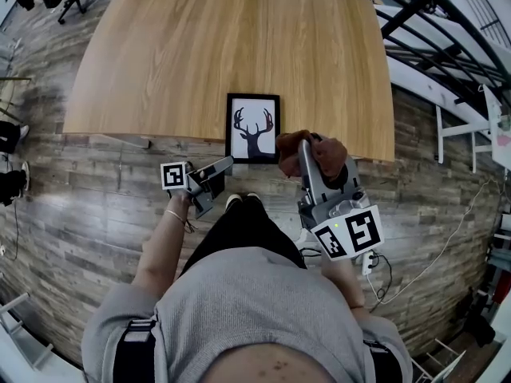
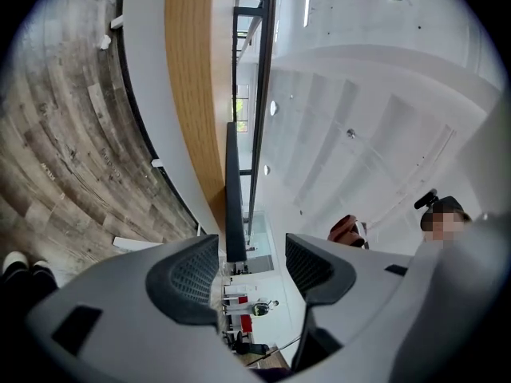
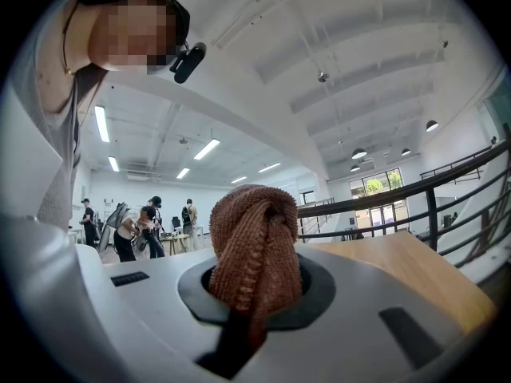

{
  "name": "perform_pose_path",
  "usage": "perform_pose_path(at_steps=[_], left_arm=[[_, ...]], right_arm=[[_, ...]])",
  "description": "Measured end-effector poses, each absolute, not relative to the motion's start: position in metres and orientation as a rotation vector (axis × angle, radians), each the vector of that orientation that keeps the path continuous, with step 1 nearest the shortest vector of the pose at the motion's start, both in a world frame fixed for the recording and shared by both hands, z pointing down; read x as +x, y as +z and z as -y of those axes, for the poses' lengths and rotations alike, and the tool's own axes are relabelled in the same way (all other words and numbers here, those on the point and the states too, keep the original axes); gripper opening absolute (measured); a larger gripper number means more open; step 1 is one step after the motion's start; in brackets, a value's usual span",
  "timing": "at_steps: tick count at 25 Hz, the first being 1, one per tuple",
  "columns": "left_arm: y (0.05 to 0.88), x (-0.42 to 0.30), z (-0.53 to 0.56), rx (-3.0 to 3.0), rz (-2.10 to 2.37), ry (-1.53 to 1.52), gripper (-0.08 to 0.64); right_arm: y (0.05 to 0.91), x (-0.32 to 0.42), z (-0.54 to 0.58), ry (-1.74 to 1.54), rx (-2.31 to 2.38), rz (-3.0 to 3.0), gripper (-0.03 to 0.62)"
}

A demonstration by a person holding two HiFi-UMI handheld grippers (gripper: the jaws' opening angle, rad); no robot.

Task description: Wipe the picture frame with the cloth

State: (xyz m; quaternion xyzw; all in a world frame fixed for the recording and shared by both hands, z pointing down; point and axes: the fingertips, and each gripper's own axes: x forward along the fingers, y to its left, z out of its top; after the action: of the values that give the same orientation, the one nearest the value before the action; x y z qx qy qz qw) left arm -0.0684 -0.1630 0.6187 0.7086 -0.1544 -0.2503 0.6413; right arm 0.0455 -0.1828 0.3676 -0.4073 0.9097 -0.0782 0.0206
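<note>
Deer silhouette [image 1: 254, 132] in picture frame [image 1: 253, 96]; cloth [image 1: 331, 154] beside

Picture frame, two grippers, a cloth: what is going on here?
A person works two handheld grippers at a wooden table. The right gripper is clamped on a brown cloth, held beside the deer picture frame lying at the table's near edge. The left gripper is open, with the frame's edge between its jaws.

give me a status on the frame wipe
Left gripper open, picture frame edge between its jaws, unclamped. Right gripper shut on the cloth, beside the frame. Frame flat at the table near edge. Nothing in the way.
</note>
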Motion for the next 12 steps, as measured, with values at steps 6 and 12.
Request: perform_pose_path(at_steps=[6,12], left_arm=[[0.584,-0.076,0.129,1.785,0.467,-0.460,0.242],[0.589,-0.073,0.146,1.735,0.501,-0.576,0.242]], right_arm=[[0.375,0.049,0.167,-0.232,-1.281,-2.789,0.046],[0.376,0.055,0.162,-0.217,-1.306,-2.762,0.046]])
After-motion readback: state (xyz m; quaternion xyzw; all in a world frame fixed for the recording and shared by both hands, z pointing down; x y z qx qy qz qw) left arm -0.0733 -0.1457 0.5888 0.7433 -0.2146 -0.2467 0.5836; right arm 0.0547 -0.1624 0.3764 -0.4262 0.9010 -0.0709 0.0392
